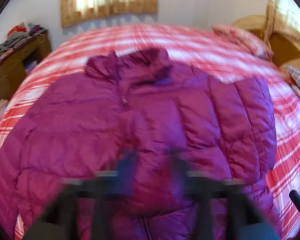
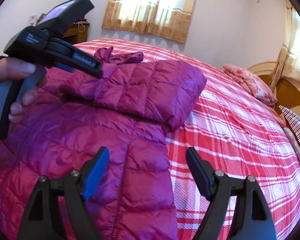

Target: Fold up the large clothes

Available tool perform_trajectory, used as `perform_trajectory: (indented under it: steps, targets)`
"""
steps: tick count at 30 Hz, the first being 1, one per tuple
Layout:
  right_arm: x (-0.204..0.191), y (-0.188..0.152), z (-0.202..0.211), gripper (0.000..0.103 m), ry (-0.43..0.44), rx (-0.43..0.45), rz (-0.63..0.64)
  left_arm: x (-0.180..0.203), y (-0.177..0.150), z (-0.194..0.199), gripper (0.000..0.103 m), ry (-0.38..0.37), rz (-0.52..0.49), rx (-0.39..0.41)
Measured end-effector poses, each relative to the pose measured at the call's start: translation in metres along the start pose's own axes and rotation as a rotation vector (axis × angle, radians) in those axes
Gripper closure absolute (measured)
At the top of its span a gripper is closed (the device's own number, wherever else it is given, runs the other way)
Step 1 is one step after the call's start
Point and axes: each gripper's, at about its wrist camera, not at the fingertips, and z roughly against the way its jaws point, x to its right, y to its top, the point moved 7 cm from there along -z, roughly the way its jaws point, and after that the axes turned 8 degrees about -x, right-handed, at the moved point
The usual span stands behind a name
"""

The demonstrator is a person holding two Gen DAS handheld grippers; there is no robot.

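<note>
Jacket (image 2: 56, 150), magenta and quilted, spread on red-and-white checked bedspread (image 2: 230, 140), directly below and ahead of right gripper (image 2: 148, 154). Right jaws wide apart, holding nothing; blue-padded finger over the jacket's side edge, the other finger over bare bedspread just beside it. Folded-over sleeve (image 2: 140, 92) ahead and slightly left of that gripper, lying across the jacket's chest. Left gripper (image 2: 99, 70) held in a hand (image 2: 20, 84), angled down, tip at the sleeve's cuff end; cannot tell whether its jaws grip the fabric, since the left wrist view is smeared by blur. Collar (image 2: 118, 57) beyond the left gripper's tip. Pink pillow (image 2: 250, 84) far ahead and right.
</note>
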Motion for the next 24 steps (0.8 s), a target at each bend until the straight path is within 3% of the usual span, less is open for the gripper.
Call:
perform_trajectory:
  steps: [3,11,15,19,24]
  targets:
    - [0.007,-0.007,-0.007,0.022,0.006,-0.016,-0.021,-0.003,0.003,0.016,0.093,0.034,-0.022,0.062]
    - [0.007,-0.015,-0.014,0.02,0.005,-0.035,-0.027,-0.066,-0.007,0.088,0.093,0.154,-0.001,0.197]
    - [0.005,-0.017,-0.017,0.019,0.005,-0.045,-0.026,-0.1,-0.031,0.094,0.093,0.244,0.031,0.181]
    - [0.005,-0.018,-0.02,0.017,0.01,-0.058,-0.026,-0.116,-0.054,0.069,0.093,0.316,0.02,0.117]
    - [0.004,-0.019,-0.022,0.016,0.023,-0.072,-0.025,-0.115,-0.055,0.046,0.087,0.33,0.034,0.088]
